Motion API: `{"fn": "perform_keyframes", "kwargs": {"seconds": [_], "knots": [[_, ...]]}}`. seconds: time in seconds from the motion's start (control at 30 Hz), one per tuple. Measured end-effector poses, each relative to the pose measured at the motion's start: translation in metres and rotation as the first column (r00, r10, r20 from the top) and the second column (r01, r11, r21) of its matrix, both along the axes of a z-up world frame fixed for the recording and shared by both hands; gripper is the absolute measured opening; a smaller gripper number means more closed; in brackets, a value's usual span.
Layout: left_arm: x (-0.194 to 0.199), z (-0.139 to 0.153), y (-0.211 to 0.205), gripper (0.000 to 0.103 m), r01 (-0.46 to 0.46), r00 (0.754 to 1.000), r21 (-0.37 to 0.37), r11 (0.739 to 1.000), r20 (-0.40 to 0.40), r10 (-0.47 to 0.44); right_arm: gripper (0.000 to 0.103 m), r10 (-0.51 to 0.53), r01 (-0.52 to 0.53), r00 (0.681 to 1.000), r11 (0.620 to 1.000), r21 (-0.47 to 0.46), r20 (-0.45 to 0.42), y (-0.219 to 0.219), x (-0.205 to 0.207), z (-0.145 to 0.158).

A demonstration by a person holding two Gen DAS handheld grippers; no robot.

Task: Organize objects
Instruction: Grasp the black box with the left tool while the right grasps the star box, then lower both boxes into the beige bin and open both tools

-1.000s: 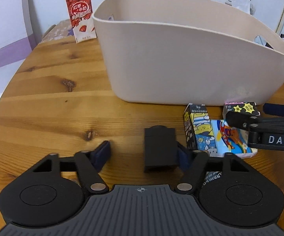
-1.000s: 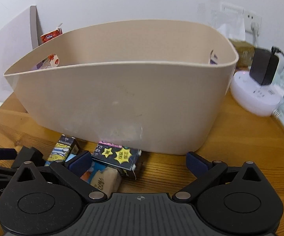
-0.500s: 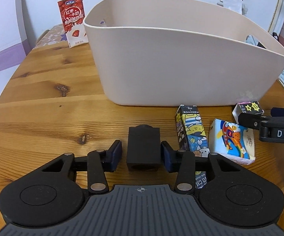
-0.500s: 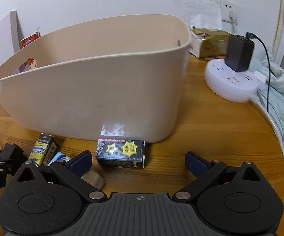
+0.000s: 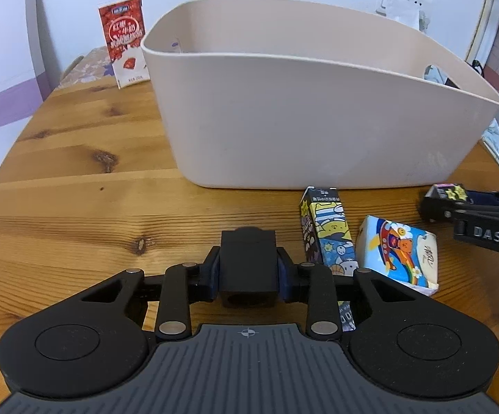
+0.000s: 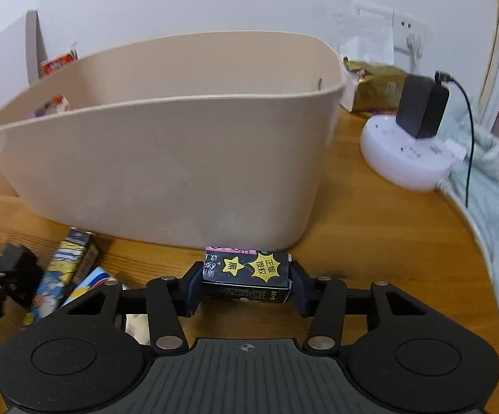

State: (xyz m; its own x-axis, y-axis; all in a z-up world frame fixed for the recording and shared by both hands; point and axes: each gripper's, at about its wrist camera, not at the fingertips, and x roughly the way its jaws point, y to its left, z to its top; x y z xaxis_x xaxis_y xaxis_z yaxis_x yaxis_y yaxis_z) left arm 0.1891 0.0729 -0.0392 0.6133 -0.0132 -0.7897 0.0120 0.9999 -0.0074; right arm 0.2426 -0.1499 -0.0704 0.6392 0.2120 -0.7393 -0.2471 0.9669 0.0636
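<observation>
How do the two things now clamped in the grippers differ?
The black block in the left gripper is plain and unmarked; the black card box in the right gripper carries yellow star stickers. The block looks squarish, the box wider than tall. Both are dark and gripped by their sides.

Two cartons (image 5: 325, 227) and a tissue pack (image 5: 399, 253) before the bin (image 5: 318, 103) on the table (image 5: 76, 189).

Left gripper (image 5: 248, 272): a second ago its fingers stood wide, only the right one touching the matte black plastic block (image 5: 248, 265); now both press its sides.
Right gripper (image 6: 246, 284): was wide open, the black star-printed cardboard box (image 6: 247, 273) lying ahead near the left finger; now closed on the box ends.
</observation>
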Motion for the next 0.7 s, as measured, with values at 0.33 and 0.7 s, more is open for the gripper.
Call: {"fn": "perform_keyframes", "kwargs": {"seconds": [0.33, 0.7], "knots": [[-0.029, 0.055, -0.002, 0.032, 0.036, 0.989, 0.046, 0.998, 0.142, -0.042, 0.048, 0.055, -0.062, 0.993, 0.996, 0.067, 0.102, -0.036, -0.042, 0.054], [-0.012, 0.116, -0.014, 0.032, 0.046, 0.956, 0.085, 0.995, 0.285, -0.069, 0.048, 0.072, -0.105, 0.946, 0.990, 0.089, 0.317, -0.039, -0.035, 0.138]]}}
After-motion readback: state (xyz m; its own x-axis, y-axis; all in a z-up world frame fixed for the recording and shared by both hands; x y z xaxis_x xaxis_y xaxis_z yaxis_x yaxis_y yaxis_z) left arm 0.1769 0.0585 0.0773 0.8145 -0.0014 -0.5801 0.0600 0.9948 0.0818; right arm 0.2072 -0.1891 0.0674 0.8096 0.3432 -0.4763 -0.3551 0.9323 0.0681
